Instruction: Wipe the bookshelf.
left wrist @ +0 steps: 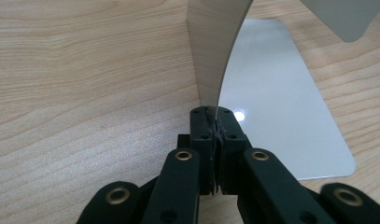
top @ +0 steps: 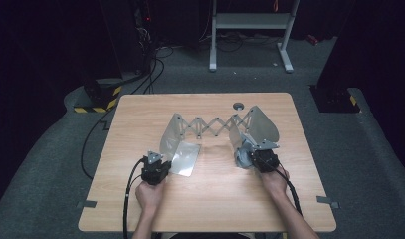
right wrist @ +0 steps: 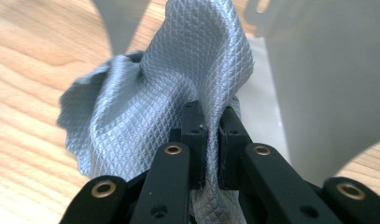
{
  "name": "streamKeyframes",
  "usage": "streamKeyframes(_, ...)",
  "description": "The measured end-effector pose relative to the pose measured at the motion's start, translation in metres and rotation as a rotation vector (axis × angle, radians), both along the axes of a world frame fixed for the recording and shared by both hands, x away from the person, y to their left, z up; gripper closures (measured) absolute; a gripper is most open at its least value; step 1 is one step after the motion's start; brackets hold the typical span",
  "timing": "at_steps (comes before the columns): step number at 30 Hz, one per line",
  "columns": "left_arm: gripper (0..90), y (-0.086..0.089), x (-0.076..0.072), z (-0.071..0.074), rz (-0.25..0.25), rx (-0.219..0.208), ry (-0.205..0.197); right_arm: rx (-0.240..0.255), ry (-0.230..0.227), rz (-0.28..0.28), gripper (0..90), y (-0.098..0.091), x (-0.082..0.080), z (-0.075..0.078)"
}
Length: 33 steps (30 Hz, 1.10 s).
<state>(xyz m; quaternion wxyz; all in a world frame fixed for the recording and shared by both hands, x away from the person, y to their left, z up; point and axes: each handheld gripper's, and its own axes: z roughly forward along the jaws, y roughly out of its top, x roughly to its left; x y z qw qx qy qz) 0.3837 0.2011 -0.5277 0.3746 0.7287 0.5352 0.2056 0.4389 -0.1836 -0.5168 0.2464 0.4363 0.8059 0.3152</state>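
From the high view, a metal rack (top: 217,127) with a scissor-lattice middle and a curved panel at each end stood on the wooden bench (top: 210,204). The left claw (top: 158,160) sat at the near edge of the rack's left panel, beside its flat shiny plate (top: 186,158). The right claw (top: 258,154) sat at the right panel, with a grey cloth (top: 243,155) bunched just beside it; how the cloth met the panel was hard to make out from there.

In the left gripper view, the left claw (left wrist: 215,122) was closed on the thin lower edge of the upright curved panel (left wrist: 214,51), the flat plate (left wrist: 281,102) lying on the bench to one side.

In the right gripper view, the right claw (right wrist: 212,116) was clamped on a fold of the quilted grey cloth (right wrist: 145,102), which rose between the jaws and spread onto the bench, with a pale panel (right wrist: 327,79) close alongside.
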Motion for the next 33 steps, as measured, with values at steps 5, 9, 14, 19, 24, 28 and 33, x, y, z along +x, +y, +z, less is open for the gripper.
streamKeyframes(5, 87.5, 0.0, 0.0, 0.0, 0.0, 0.0, 0.0, 0.015, 0.004, -0.011, 84.5, -0.003, 0.001, 0.0)
streamKeyframes(9, 87.5, 0.0, 0.0, 0.0, 0.0, 0.0, 0.0, 0.022, 0.011, -0.068, 84.6, -0.016, 0.006, 0.001)
streamKeyframes(14, 87.5, 0.0, 0.0, 0.0, 0.0, 0.0, 0.0, 0.02, 0.009, -0.089, 84.6, -0.024, 0.005, 0.001)
streamKeyframes(19, 87.5, 0.0, 0.0, 0.0, 0.0, 0.0, 0.0, 0.042, 0.012, -0.038, 84.5, -0.014, -0.004, -0.001)
streamKeyframes(24, 87.5, 0.0, 0.0, 0.0, -0.001, -0.002, 0.001, 0.037, 0.009, 0.006, 84.5, -0.003, -0.009, -0.001)
streamKeyframes(28, 87.5, 0.001, 0.0, 0.0, -0.001, -0.004, 0.002, 0.025, 0.008, -0.022, 84.5, -0.009, -0.006, 0.0)
streamKeyframes(33, 87.5, 0.0, 0.0, 0.0, -0.002, -0.002, 0.002, 0.029, 0.014, -0.083, 84.5, -0.026, -0.001, 0.001)
